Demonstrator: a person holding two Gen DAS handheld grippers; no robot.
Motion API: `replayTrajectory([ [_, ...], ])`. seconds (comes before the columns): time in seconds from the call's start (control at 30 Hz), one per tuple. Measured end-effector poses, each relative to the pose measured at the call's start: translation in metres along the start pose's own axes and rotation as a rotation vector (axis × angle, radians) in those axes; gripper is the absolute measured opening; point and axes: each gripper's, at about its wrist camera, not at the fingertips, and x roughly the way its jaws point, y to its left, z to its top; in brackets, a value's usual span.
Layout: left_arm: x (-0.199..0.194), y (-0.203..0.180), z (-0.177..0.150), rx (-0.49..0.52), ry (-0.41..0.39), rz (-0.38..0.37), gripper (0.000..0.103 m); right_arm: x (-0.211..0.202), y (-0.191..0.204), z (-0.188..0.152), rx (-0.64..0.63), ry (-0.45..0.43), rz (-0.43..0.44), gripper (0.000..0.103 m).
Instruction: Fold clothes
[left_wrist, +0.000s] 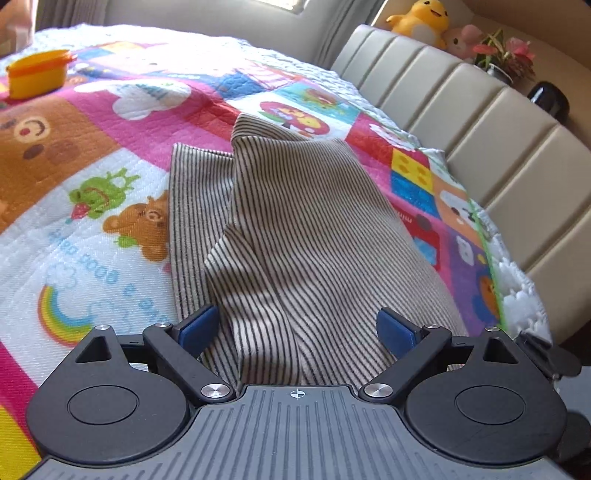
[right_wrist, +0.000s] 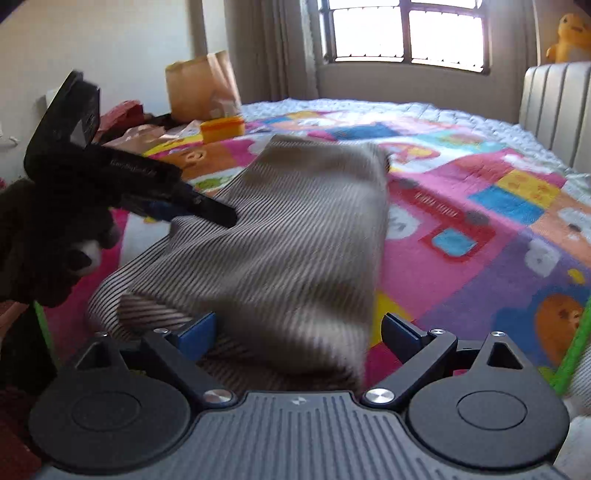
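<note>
Striped garment on bed, draped between both sets of jaws. Left gripper and right gripper: jaws spread wide, gripping nothing. Risk: raised fold slumps unheld, leaving crooked edges.

One striped garment lies on one bed with a single cartoon-print quilt. One orange lidded container sits on it. Two grippers: left gripper, right gripper. Two plush toys, one yellow plush, one pink plush. One flower pot. One paper bag, though it is blurred.
</note>
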Motion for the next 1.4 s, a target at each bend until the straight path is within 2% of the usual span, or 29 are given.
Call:
replayTrajectory([
  [0.1, -0.003, -0.005, -0.009, 0.038, -0.012, 0.028, 0.098, 0.004, 0.018, -0.009, -0.05, 0.005, -0.003, 0.101],
  [0.2, -0.007, -0.005, -0.017, 0.038, -0.027, 0.031, 0.099, 0.005, -0.001, -0.005, 0.063, 0.021, 0.055, 0.103],
  [0.27, -0.01, -0.004, -0.022, 0.023, -0.039, 0.026, 0.1, 0.004, -0.008, -0.005, 0.09, 0.033, 0.09, 0.103],
  [0.33, -0.012, -0.005, -0.027, 0.022, -0.053, 0.026, 0.102, 0.004, -0.006, -0.006, 0.082, 0.037, 0.083, 0.103],
  [0.43, -0.011, -0.008, -0.03, 0.035, -0.065, 0.033, 0.103, 0.005, 0.003, -0.011, 0.084, 0.022, 0.027, 0.103],
  [0.67, -0.011, -0.006, -0.03, 0.038, -0.064, 0.026, 0.103, -0.006, -0.001, -0.011, 0.127, 0.005, 0.039, 0.103],
  [0.77, -0.012, -0.006, -0.033, 0.04, -0.072, 0.025, 0.103, -0.024, -0.01, -0.008, 0.158, -0.036, 0.062, 0.103],
  [0.93, -0.012, -0.007, -0.034, 0.04, -0.078, 0.031, 0.103, -0.049, -0.022, 0.008, 0.133, -0.173, -0.04, 0.103],
  [1.07, -0.015, -0.011, -0.036, 0.046, -0.07, 0.05, 0.103, -0.031, -0.032, 0.026, 0.124, -0.207, -0.132, 0.103],
  [1.2, -0.023, -0.013, -0.045, 0.051, -0.054, 0.076, 0.103, 0.007, -0.035, 0.021, 0.073, -0.118, -0.219, 0.103],
  [1.3, -0.031, -0.012, -0.051, 0.052, -0.051, 0.07, 0.103, 0.013, -0.045, 0.003, 0.16, -0.082, -0.179, 0.103],
  [1.4, -0.04, -0.014, -0.039, 0.028, -0.075, 0.022, 0.103, 0.012, -0.052, -0.005, 0.206, -0.067, -0.15, 0.103],
])
